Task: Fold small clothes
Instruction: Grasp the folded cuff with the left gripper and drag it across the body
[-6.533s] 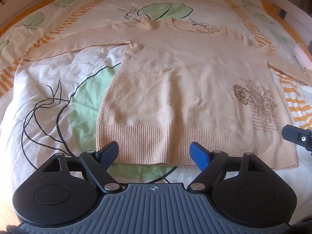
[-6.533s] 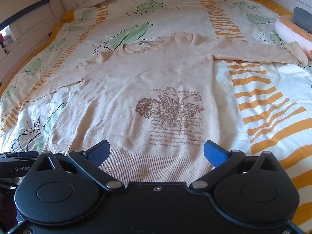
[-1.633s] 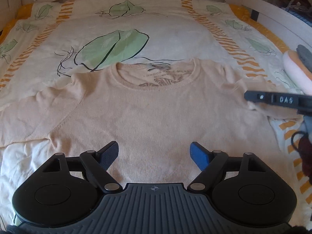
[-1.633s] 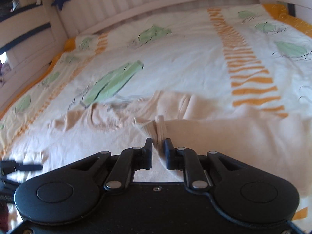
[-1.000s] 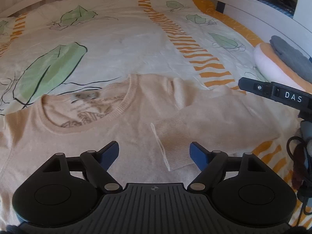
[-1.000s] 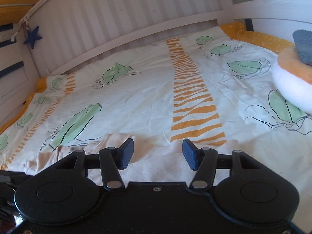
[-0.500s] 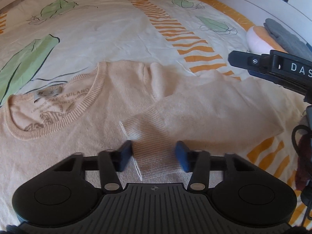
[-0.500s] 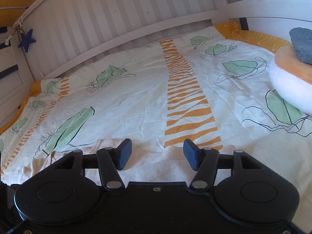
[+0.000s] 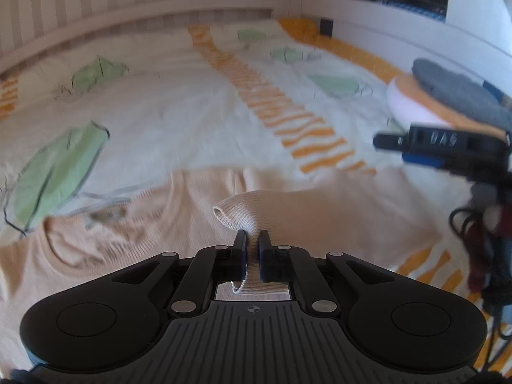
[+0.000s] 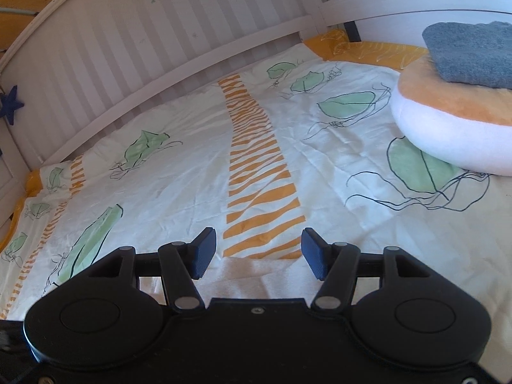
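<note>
L gripper (image 9: 252,240) clamped on ribbed sleeve cuff (image 9: 238,216); R gripper (image 10: 256,249) jaws apart, nothing between them.

Beige sweater (image 9: 105,243) lies flat on leaf-print bedsheet (image 9: 179,108), neckline to the left in L wrist view. Its sleeve is folded across the body, cuff lifted off the fabric w/ the open end bulging above the fingertips. R gripper hangs over the sweater's edge (image 10: 256,281), pads clear of the cloth. Round cushion (image 10: 448,128) w/ folded grey garment (image 10: 467,54) on top sits near the sheet's far right.
</note>
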`<action>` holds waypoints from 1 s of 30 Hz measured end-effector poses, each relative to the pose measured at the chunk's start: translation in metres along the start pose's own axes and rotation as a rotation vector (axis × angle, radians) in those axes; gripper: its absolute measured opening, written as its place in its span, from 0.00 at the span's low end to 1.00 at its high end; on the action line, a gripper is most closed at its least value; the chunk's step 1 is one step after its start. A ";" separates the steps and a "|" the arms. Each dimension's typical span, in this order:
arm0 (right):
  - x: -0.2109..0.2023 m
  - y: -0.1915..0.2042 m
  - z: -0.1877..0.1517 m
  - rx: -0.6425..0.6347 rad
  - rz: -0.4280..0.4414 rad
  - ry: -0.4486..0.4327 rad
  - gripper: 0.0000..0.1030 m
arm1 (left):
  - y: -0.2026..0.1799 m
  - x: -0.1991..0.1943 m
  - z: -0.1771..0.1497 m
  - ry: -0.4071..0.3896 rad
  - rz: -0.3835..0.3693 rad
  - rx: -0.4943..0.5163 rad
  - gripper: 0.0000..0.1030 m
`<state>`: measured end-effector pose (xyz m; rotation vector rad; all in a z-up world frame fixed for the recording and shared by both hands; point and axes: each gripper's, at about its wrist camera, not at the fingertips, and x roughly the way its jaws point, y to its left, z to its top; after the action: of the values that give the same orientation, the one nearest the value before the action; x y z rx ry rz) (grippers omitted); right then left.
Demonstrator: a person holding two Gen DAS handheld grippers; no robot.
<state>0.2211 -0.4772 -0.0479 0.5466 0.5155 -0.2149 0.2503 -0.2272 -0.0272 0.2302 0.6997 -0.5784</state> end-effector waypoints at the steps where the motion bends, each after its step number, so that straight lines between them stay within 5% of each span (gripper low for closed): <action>1: 0.000 -0.003 0.000 0.012 -0.004 0.000 0.62 | 0.000 -0.008 0.005 -0.023 0.008 0.005 0.07; 11: 0.006 -0.006 -0.002 0.021 -0.007 0.033 0.62 | 0.047 -0.073 0.027 -0.141 0.156 0.009 0.07; 21: 0.020 0.001 -0.011 0.000 0.020 0.119 0.62 | 0.130 -0.082 -0.006 -0.044 0.348 -0.132 0.07; 30: 0.035 0.027 -0.029 -0.071 0.115 0.218 0.62 | 0.173 -0.067 -0.043 0.059 0.382 -0.244 0.07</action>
<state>0.2477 -0.4410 -0.0754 0.5310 0.6981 -0.0266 0.2847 -0.0408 -0.0136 0.1481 0.7531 -0.1204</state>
